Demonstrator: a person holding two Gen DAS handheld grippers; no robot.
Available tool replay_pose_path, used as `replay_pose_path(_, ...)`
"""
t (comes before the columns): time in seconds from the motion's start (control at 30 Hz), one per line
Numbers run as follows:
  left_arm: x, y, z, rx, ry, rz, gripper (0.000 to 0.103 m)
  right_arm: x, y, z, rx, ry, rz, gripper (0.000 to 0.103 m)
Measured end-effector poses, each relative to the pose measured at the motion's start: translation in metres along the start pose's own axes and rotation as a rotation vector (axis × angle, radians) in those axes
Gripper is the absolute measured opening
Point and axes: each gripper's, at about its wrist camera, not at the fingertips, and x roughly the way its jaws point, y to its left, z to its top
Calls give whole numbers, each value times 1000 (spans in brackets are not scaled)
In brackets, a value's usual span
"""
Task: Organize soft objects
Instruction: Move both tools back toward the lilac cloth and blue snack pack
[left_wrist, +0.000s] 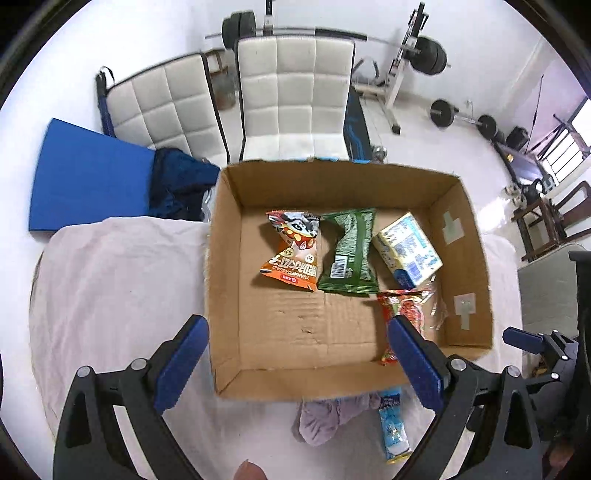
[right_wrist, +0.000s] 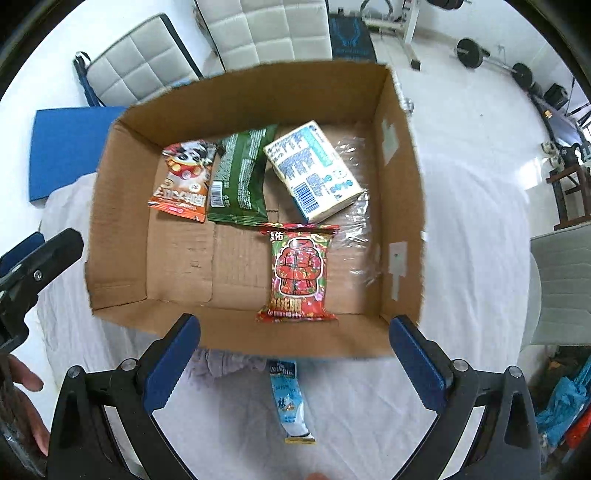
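Note:
An open cardboard box (left_wrist: 229, 236) (right_wrist: 122, 184) stands on a white-clothed table. Inside lie an orange snack bag (left_wrist: 293, 254) (right_wrist: 184, 181), a green snack bag (left_wrist: 349, 254) (right_wrist: 238, 177), a pale tissue pack (left_wrist: 406, 249) (right_wrist: 314, 170) and a red snack bag (left_wrist: 406, 314) (right_wrist: 297, 273). In front of the box lie a lilac cloth (left_wrist: 325, 417) (right_wrist: 225, 363) and a light blue packet (left_wrist: 393, 424) (right_wrist: 290, 398). My left gripper (left_wrist: 295, 363) is open and empty above the box's near wall. My right gripper (right_wrist: 295, 363) is open and empty above the same wall.
A clear plastic wrapper (right_wrist: 354, 221) lies in the box by the tissue pack. Two white padded chairs (left_wrist: 295, 92) stand behind the table. A blue mat (left_wrist: 88, 177) and dark blue cloth (left_wrist: 181, 184) lie at the far left. Barbell weights (left_wrist: 424, 55) stand behind.

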Motion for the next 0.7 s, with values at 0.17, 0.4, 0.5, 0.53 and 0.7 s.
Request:
replay_pose_path(0.17,-38,-7,-21,9,-83,30,99,-37,-6,-24,-1,-90,-6,103)
replay_pose_path(0.4,-62,-13,-45,16,-138,67,99,-76,-7,-53,-11,-178,-1,103)
replay_pose_path(0.5,-64,-18,-53,42,-158,102,99,-81,-8,-61,1,-166,18,103)
replay_pose_path(0.53,-64,-18,-55,42,-161,107,99,-81,-8,-63,0,-165,24,103)
replay_pose_path(0.7,-51,-14,-70,54,-121,125,99,-66,-9,-82,-2,-126,21,103)
